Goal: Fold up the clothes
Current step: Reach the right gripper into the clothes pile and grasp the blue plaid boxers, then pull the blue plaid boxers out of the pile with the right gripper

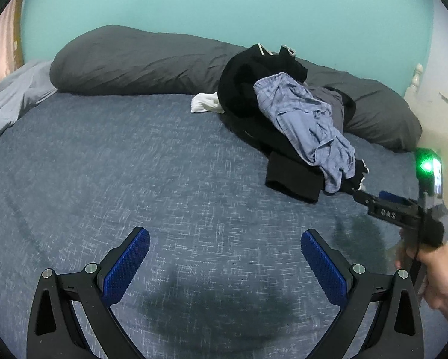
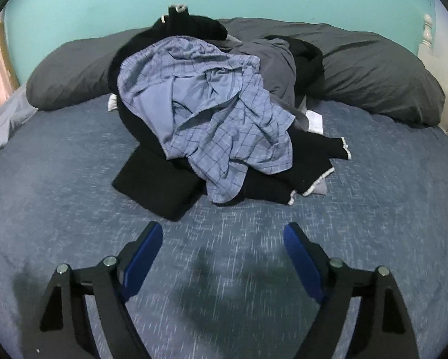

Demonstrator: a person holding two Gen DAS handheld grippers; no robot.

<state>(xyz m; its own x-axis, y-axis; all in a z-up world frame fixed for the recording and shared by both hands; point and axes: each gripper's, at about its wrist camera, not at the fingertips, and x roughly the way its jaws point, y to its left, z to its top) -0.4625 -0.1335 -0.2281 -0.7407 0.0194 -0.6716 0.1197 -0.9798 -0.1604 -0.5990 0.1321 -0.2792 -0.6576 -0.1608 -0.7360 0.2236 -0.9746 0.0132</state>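
Empty right tool (image 2: 224, 248) near clothes pile (image 2: 218, 113)

Both wrist views face the clothes pile (image 1: 287, 119) (right nearer).

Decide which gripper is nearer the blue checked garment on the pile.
Right. The right gripper faces the blue checked garment just ahead; the left gripper sits farther off, over bare bedspread.

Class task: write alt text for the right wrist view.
A clothes pile, blue checked garment on top of black ones, lies on a blue bed before grey pillows. The open right gripper points at it, empty.
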